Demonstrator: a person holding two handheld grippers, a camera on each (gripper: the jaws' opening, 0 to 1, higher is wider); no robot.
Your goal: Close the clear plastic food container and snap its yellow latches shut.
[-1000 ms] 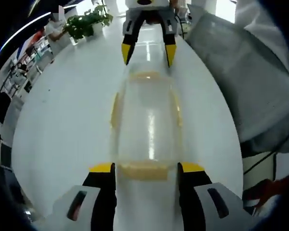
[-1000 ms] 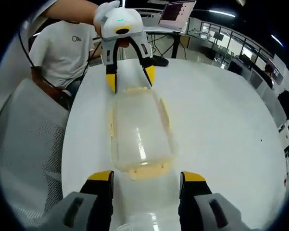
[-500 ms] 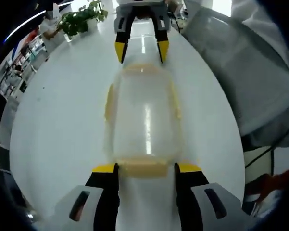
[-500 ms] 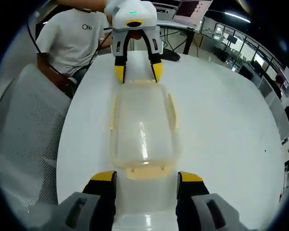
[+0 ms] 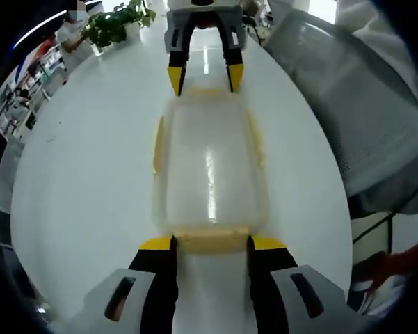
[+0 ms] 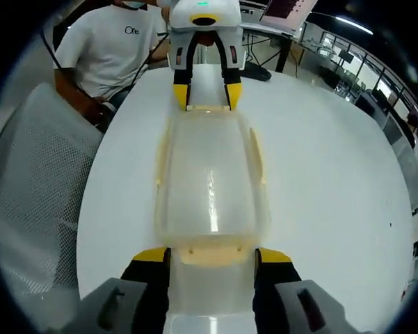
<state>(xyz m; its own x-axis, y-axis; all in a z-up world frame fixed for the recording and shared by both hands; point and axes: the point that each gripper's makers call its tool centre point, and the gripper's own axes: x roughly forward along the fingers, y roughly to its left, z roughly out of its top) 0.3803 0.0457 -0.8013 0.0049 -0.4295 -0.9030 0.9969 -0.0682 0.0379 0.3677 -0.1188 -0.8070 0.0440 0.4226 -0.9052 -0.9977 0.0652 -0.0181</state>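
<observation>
Two grippers faced each other across a clear plastic food container, each at one end latch.

The rectangular clear plastic food container with pale yellow latches (image 5: 210, 167) lay flat on the round white table (image 5: 83, 174), its lid seated on top, lengthwise between the two tools. The left gripper (image 5: 211, 243) had its yellow-tipped jaws spread to either side of the near yellow end latch (image 5: 212, 240), just beside it; whether they touched it could not be told. The right gripper (image 6: 211, 255) stood likewise, jaws parted around the opposite end latch (image 6: 212, 254), holding nothing. The thin, glossy shell looked light, somewhat flexible and slippery, likely to slide on the smooth tabletop unless braced from both ends. The stiff latch tabs seemed the best places to press.
</observation>
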